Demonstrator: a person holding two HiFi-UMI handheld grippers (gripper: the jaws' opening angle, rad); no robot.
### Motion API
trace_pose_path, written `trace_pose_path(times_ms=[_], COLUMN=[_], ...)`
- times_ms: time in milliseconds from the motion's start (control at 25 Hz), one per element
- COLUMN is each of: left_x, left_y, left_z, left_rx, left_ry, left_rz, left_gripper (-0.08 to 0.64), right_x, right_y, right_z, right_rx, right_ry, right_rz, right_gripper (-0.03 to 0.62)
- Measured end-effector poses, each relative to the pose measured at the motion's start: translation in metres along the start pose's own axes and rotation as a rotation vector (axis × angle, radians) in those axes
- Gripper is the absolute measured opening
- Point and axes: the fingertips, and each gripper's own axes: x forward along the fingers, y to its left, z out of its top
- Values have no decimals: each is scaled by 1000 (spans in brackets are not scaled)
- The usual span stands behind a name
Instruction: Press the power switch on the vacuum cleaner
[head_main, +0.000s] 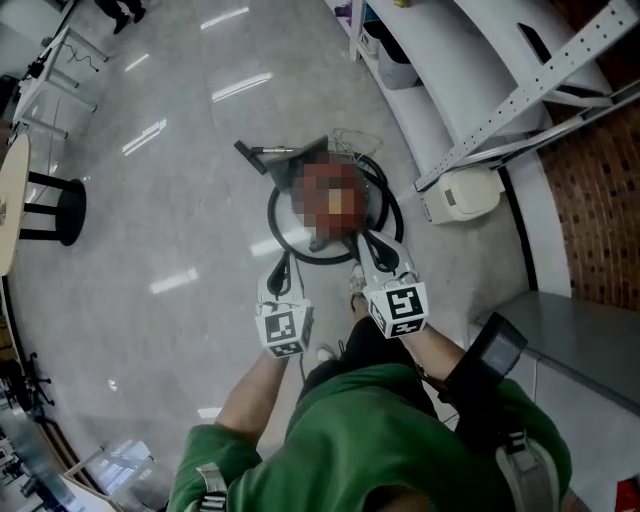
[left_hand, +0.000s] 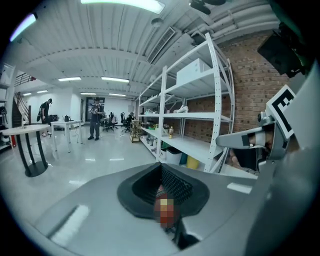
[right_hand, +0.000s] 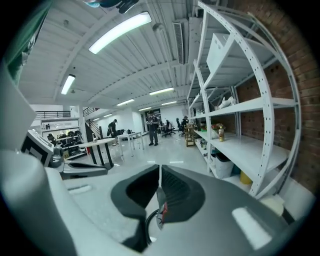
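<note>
The vacuum cleaner (head_main: 330, 195) stands on the shiny floor ahead of me, a red-brown round body partly under a mosaic patch, with a black hose (head_main: 285, 235) looped around it and a nozzle (head_main: 262, 155) at its far left. My left gripper (head_main: 281, 268) hangs just short of the hose loop, jaws shut and empty. My right gripper (head_main: 370, 245) is over the loop's near right edge, also shut with nothing held. In the right gripper view a sliver of red body and black hose (right_hand: 150, 220) shows below the closed pads. No switch is visible.
White shelving (head_main: 470, 90) runs along the right, with a white box (head_main: 462, 195) at its foot and bins (head_main: 395, 60) under it. A black-legged round table (head_main: 45, 208) stands far left. A grey platform (head_main: 575, 340) lies at the near right. People (left_hand: 94, 117) stand far off.
</note>
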Motion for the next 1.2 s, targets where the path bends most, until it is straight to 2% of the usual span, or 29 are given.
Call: trace_pose_path(times_ms=[240, 600, 880, 1200], left_x=[-52, -134, -195, -252], left_y=[-5, -19, -24, -20], left_z=[30, 64, 57, 44], left_rx=[7, -2, 10, 7], left_ry=[-88, -215, -238, -244], left_rz=[-16, -62, -85, -129], left_gripper=[9, 8, 8, 8], right_x=[-42, -114, -167, -212], right_y=[22, 61, 96, 141], right_z=[31, 53, 45, 34], right_rx=[-28, -59, -68, -67], right_ry=[-72, -158, -202, -199], right_rz=[-26, -35, -59, -90], right_gripper=[12, 6, 5, 5])
